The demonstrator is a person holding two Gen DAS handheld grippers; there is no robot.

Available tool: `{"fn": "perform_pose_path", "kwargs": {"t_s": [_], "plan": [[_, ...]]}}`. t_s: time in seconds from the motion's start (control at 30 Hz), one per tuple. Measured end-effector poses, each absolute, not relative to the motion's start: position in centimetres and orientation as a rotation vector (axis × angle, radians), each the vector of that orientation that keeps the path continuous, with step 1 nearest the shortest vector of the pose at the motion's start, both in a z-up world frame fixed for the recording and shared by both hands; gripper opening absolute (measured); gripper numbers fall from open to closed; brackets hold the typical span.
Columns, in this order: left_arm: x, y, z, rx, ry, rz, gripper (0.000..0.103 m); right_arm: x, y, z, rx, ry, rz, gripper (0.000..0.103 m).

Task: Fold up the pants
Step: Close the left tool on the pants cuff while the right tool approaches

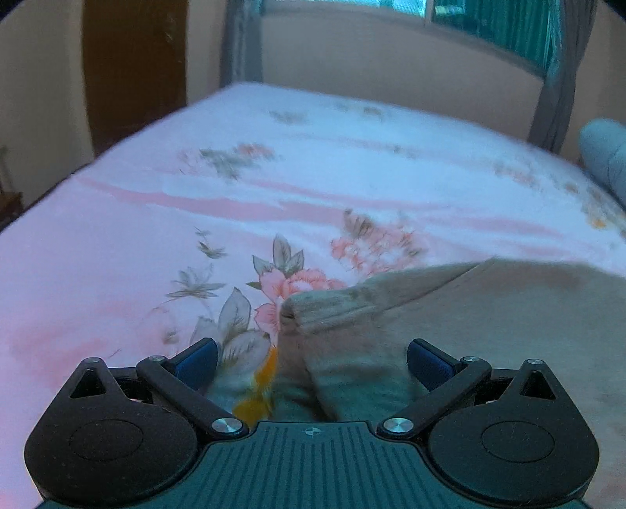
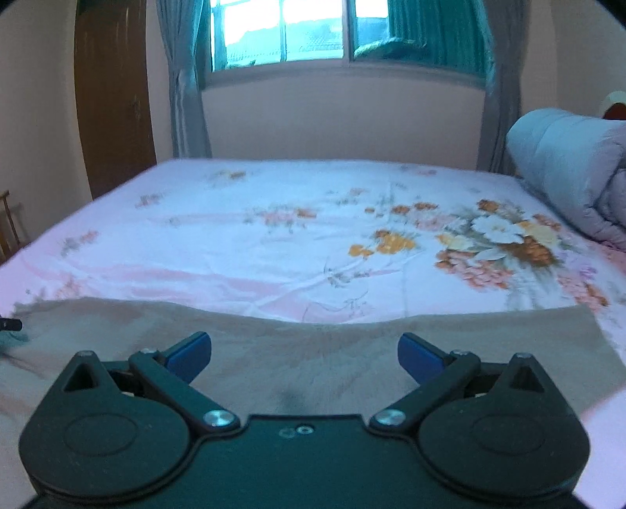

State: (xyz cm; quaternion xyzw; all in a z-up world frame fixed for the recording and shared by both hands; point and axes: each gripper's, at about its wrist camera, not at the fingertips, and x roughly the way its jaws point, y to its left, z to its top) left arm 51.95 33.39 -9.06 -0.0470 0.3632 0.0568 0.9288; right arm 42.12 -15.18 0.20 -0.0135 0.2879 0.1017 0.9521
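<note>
1. No brand, label or readable writing shows in either view, and no container is in sight.
2. The pants [image 1: 489,325] are a beige-grey fabric lying on the bed [image 1: 274,188]. In the left wrist view they fill the lower right of the frame, with a ribbed, bunched edge poking toward the centre just above the claw.
3. The left claw [image 1: 312,362] is released — its two blue-tipped fingers stand wide apart at the bottom of the frame, and the fabric lies between and beyond them. Whether either finger touches the cloth cannot be told.
4. A small orange patch [image 1: 260,391] shows low in the frame near the left finger, at the edge of the pants; it is too blurred to say what it is.
5. In the right wrist view the pants [image 2: 313,352] stretch as a flat band across the lower part of the frame, from the left edge nearly to the right edge.
6. The right claw [image 2: 304,356] is also released — fingers spread wide over the cloth, gripping nothing.
7. The bed sheet [image 2: 274,235] is pale pink-white with flower prints, a large orange and white bouquet to the right of centre.
8. A rolled grey-blue quilt [image 2: 567,164] sits at the right edge of the frame on the bed.
9. At the top centre, a window [image 2: 281,31] with grey curtains [image 2: 184,98]; a brown door [image 2: 113,98] stands at upper left.
</note>
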Motion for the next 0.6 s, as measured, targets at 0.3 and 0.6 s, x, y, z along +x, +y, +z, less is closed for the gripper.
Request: {"fn": "perform_pose_path", "kwargs": {"t_s": [0.3, 0.6], "plan": [[54.5, 34.0, -11.5, -0.107, 0.733, 0.0, 0.095, 45.4, -16.6, -3.3, -0.011, 0.601, 0.226, 0.097], [53.1, 32.5, -8.8, -0.046, 0.734, -0.058, 0.034, 44.8, -17.5, -2.6, 0.033, 0.594, 0.234, 0.097]]}}
